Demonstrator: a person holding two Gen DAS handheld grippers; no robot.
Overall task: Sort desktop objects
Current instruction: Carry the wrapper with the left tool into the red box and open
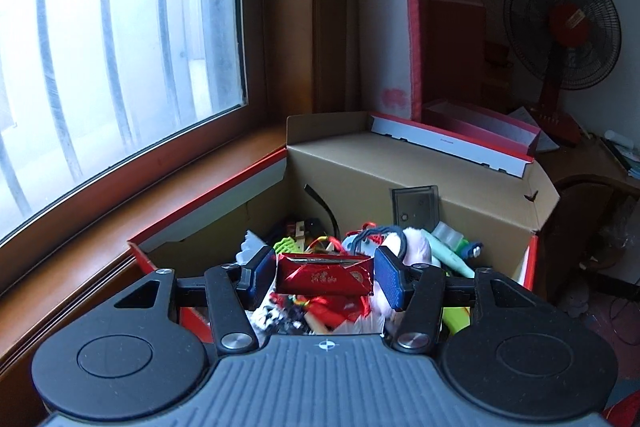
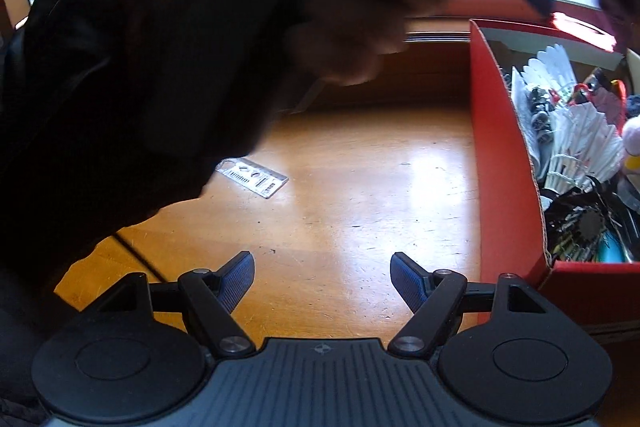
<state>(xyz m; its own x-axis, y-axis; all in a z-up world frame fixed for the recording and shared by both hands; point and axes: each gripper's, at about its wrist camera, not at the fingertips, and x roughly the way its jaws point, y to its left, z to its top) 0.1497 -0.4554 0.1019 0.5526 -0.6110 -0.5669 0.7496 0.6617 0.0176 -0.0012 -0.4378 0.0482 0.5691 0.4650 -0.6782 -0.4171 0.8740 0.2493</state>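
My left gripper [image 1: 324, 277] is shut on a red foil packet [image 1: 325, 279] with gold lettering, held above an open red cardboard box [image 1: 420, 163] full of small items. My right gripper [image 2: 322, 281] is open and empty, low over the wooden desktop [image 2: 360, 187]. The same red box [image 2: 504, 163] stands to its right, holding white shuttlecocks [image 2: 576, 143] and dark cables. A small clear plastic ruler card [image 2: 256, 177] lies on the desk ahead and left of the right gripper.
The person's dark sleeve and hand [image 2: 160, 47] fill the upper left of the right wrist view. A window [image 1: 112, 39] runs along the desk's far side. A red standing fan [image 1: 560, 39] and a side table stand beyond the box.
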